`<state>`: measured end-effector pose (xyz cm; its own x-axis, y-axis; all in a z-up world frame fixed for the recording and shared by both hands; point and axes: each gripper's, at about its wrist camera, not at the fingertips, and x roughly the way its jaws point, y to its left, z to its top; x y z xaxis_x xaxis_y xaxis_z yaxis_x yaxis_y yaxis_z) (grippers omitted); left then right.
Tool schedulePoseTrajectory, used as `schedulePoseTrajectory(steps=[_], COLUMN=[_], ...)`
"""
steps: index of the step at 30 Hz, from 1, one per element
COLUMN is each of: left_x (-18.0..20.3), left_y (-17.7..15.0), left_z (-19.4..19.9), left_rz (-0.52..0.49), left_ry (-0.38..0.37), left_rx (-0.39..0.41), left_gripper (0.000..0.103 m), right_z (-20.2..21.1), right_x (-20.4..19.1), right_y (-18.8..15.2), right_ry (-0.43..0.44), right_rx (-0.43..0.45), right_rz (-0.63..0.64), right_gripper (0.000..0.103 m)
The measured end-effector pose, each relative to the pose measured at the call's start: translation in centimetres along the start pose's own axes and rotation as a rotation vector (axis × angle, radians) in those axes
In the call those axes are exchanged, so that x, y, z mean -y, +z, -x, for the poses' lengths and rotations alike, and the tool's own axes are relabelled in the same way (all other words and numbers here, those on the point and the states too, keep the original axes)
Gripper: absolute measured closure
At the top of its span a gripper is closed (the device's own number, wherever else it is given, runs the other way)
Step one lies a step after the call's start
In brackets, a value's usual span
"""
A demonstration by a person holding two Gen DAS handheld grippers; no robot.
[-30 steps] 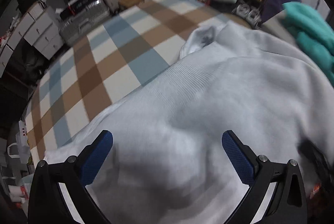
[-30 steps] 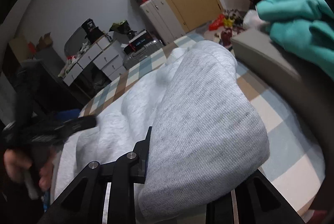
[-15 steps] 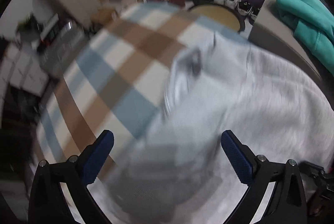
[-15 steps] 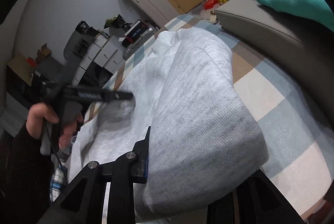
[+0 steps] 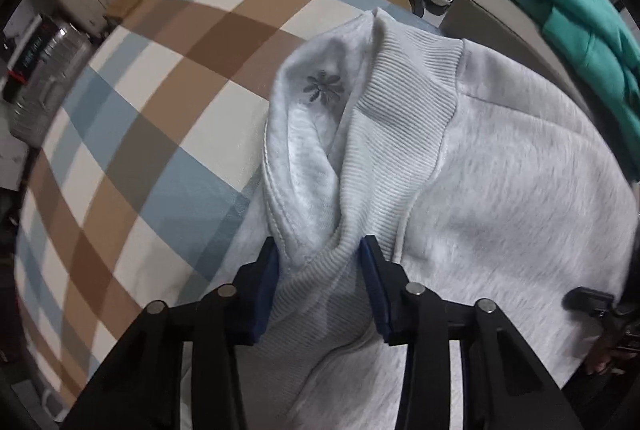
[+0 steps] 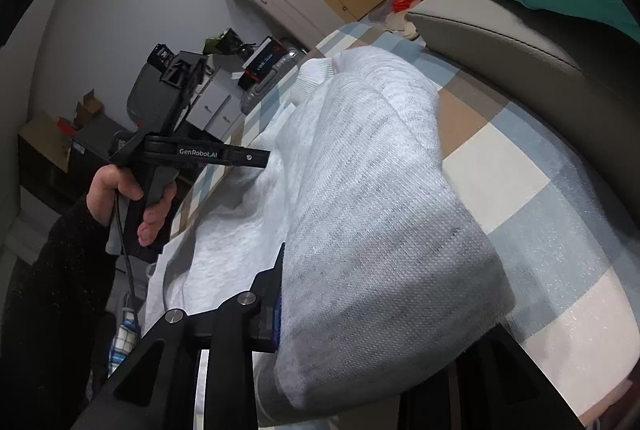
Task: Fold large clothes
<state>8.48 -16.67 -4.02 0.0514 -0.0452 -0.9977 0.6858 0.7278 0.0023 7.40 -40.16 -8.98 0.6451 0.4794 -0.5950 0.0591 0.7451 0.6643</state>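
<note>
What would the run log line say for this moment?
left gripper: just closed on sweatshirt collar | right gripper: shut on sweatshirt fold | surface: checked blanket

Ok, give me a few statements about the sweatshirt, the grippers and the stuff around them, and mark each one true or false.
1. The left gripper pinches the ribbed collar of the grey sweatshirt. True.
2. The right gripper is empty. False: grey sweatshirt fabric is bunched in it.
3. The sweatshirt lies on a checked cover. True.
4. The teal garment lies under the sweatshirt. False: it sits apart, on a grey surface beyond it.
5. The left jaws have just been closing. True.
</note>
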Motion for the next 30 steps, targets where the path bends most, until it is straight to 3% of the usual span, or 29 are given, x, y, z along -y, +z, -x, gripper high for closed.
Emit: schedulePoseTrajectory(steps=[3, 6, 8, 10, 12, 15, 18, 20, 22, 25, 26, 28, 29, 30], left_x=[1.4, 4.1, 4.6, 3.9, 2.8, 2.1, 1.0, 1.5, 1.4, 0.7, 0.7, 1.6, 2.4, 3.5], left_y=[0.2, 0.0, -0.2, -0.1, 0.1, 0.3, 1.3, 1.1, 1.0, 0.7, 0.6, 0.4, 0.4, 0.4], left_z=[0.8, 2.0, 2.8, 3.2, 2.7, 0.6, -0.9, 0.2, 1.5, 5.5, 7.3, 9.7, 10.1, 10.1], left_rz=[0.047, -0.008, -0.061, -0.019, 0.029, 0.047, 0.056, 0.068, 0.089, 0.174, 0.191, 0.179, 0.151, 0.113], left_ry=[0.105, 0.254, 0.341, 0.381, 0.345, 0.348, 0.393, 0.458, 0.427, 0.239, 0.153, 0.069, 0.037, 0.026], left_rx=[-0.011, -0.009, 0.021, 0.06, 0.065, 0.079, 0.111, 0.161, 0.135, 0.173, 0.206, 0.273, 0.286, 0.301], left_gripper=[0.089, 0.094, 0.1, 0.103, 0.103, 0.103, 0.102, 0.1, 0.1, 0.099, 0.094, 0.058, 0.02, 0.012], right_z=[-0.1, -0.1, -0.1, -0.2, -0.2, -0.4, -0.5, -0.5, -0.6, -0.6, -0.7, -0.7, -0.7, -0.7], right_x=[-0.1, 0.0, 0.1, 0.2, 0.2, 0.1, 0.2, 0.1, 0.2, 0.5, 0.6, 0.6, 0.5, 0.4], right_y=[0.0, -0.1, -0.1, -0.1, -0.1, -0.1, -0.1, -0.2, -0.2, -0.3, -0.3, -0.2, -0.2, -0.3], right_ry=[-0.005, -0.005, -0.009, -0.01, -0.011, -0.024, -0.029, -0.032, -0.037, -0.045, -0.043, -0.039, -0.04, -0.041], right_rx=[0.002, 0.006, 0.004, 0.004, 0.002, -0.001, -0.005, -0.006, -0.009, -0.018, -0.019, -0.018, -0.015, -0.012], right_rz=[-0.002, -0.013, -0.018, -0.02, -0.018, -0.015, -0.016, -0.018, -0.026, -0.039, -0.043, -0.052, -0.055, -0.058], right_gripper=[0.071, 0.07, 0.07, 0.069, 0.068, 0.066, 0.065, 0.064, 0.063, 0.062, 0.062, 0.062, 0.062, 0.062])
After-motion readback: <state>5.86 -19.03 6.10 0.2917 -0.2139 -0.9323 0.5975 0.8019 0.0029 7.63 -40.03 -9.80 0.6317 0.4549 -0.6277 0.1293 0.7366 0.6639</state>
